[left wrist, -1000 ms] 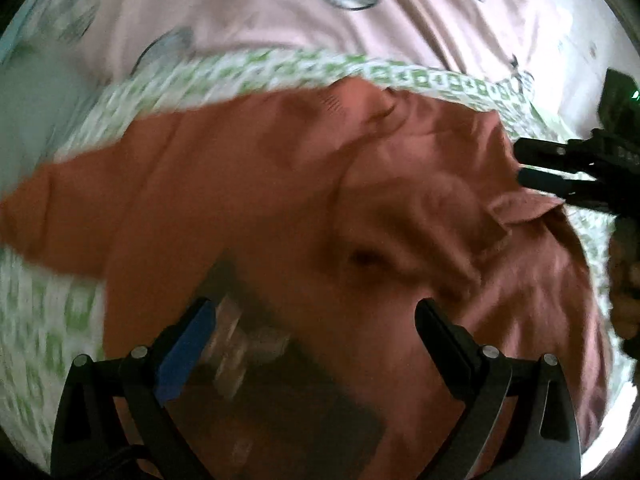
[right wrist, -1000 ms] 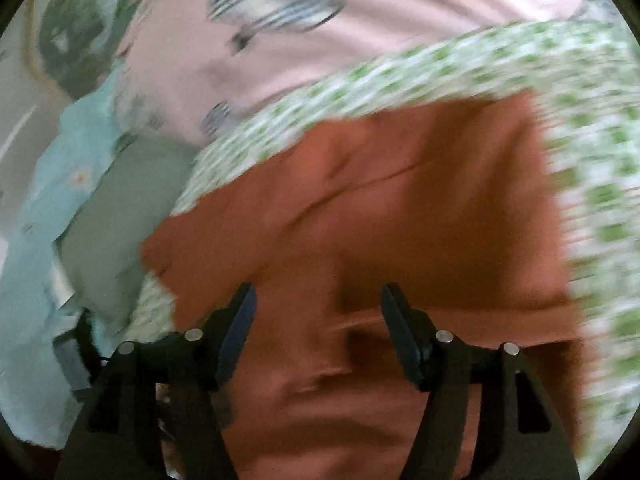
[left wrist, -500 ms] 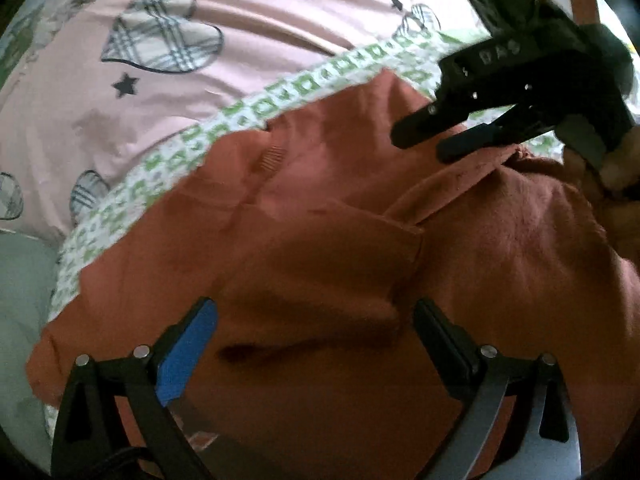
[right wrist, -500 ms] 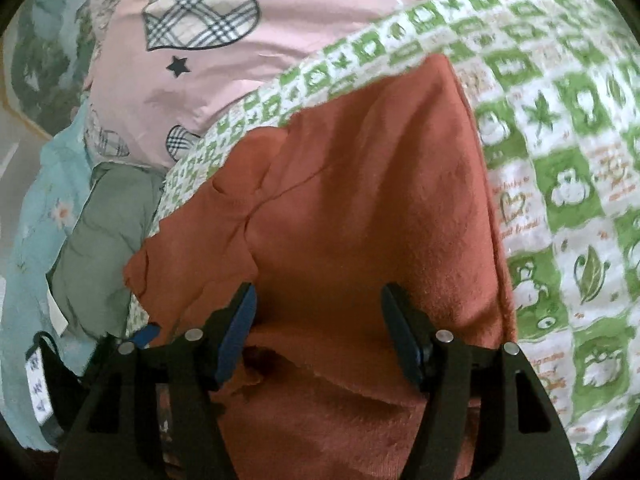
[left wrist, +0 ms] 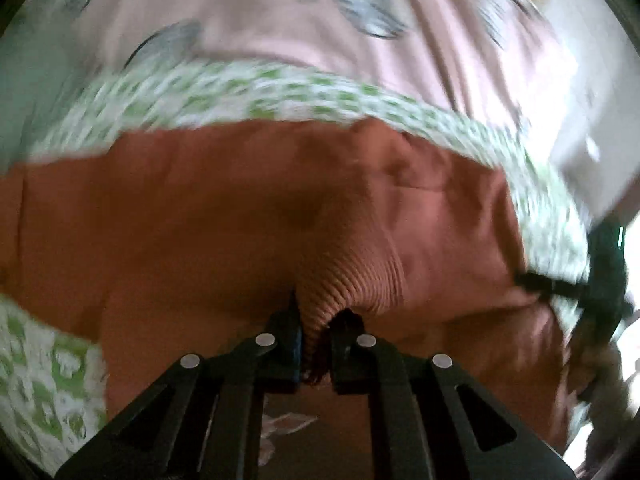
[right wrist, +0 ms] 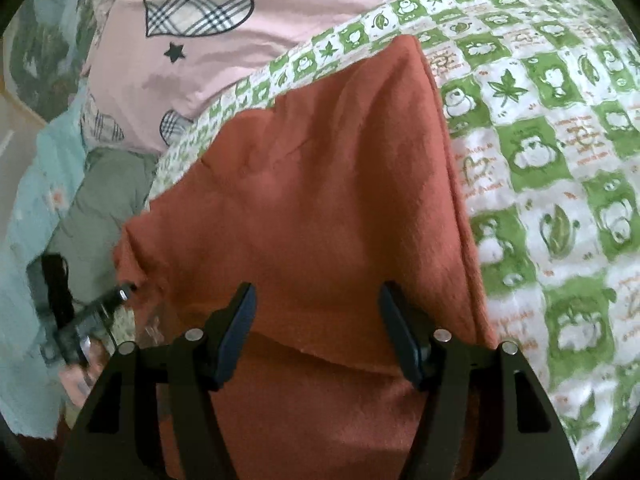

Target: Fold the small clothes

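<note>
A rust-orange small garment lies on a green-and-white patterned cloth. My left gripper is shut on the garment's ribbed cuff and holds it bunched between the fingers. In the right wrist view the same garment lies partly folded under my right gripper, which is open just above the fabric with nothing between its fingers. The right gripper also shows at the right edge of the left wrist view, and the left gripper at the left edge of the right wrist view.
A pink blanket with plaid hearts lies beyond the patterned cloth. A grey-green garment and a light blue floral cloth lie at the left.
My left gripper has closed on the ribbed cuff; it was open half a second ago. The right gripper stays open and has moved closer over the garment.
</note>
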Demonstrator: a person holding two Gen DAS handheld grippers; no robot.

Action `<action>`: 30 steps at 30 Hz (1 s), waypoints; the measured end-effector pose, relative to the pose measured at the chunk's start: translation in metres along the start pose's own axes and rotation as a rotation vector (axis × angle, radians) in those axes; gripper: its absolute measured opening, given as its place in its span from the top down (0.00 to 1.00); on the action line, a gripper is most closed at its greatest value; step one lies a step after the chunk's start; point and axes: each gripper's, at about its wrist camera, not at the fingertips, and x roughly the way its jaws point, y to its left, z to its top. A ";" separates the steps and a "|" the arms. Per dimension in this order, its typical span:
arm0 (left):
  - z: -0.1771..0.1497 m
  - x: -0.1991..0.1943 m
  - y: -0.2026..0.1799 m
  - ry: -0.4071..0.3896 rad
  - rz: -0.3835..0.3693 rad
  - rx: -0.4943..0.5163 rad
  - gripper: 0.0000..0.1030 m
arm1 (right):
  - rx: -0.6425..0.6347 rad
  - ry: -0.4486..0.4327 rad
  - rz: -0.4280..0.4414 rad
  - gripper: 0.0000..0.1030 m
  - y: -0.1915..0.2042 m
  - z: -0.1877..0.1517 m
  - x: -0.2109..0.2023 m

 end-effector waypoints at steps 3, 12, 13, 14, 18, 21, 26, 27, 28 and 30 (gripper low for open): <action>0.002 0.008 0.030 0.040 -0.013 -0.073 0.84 | -0.018 0.003 -0.019 0.37 0.000 -0.005 -0.005; 0.002 0.035 0.045 0.064 -0.099 -0.167 0.33 | -0.023 -0.024 -0.092 0.37 0.009 -0.008 -0.026; 0.003 0.035 0.044 0.068 -0.095 -0.162 0.28 | -0.024 -0.033 -0.099 0.37 0.008 -0.008 -0.029; 0.005 0.036 0.043 0.069 -0.097 -0.156 0.26 | -0.022 -0.047 -0.107 0.37 0.008 -0.007 -0.033; 0.010 0.045 0.027 0.062 -0.018 -0.070 0.28 | 0.000 -0.075 -0.117 0.37 0.004 -0.002 -0.039; 0.010 0.048 0.035 0.061 0.012 -0.086 0.37 | 0.014 -0.088 -0.125 0.37 0.003 0.000 -0.040; 0.005 0.035 0.061 0.027 -0.018 -0.156 0.95 | 0.008 -0.164 -0.185 0.37 0.001 0.007 -0.052; 0.002 0.030 0.064 0.017 -0.033 -0.175 0.95 | 0.007 -0.164 -0.193 0.37 0.000 0.011 -0.051; -0.001 0.026 0.066 0.007 -0.034 -0.184 0.95 | 0.008 -0.163 -0.206 0.37 -0.002 0.015 -0.048; -0.006 0.026 0.067 0.004 -0.026 -0.190 0.95 | 0.006 -0.157 -0.225 0.37 -0.004 0.024 -0.040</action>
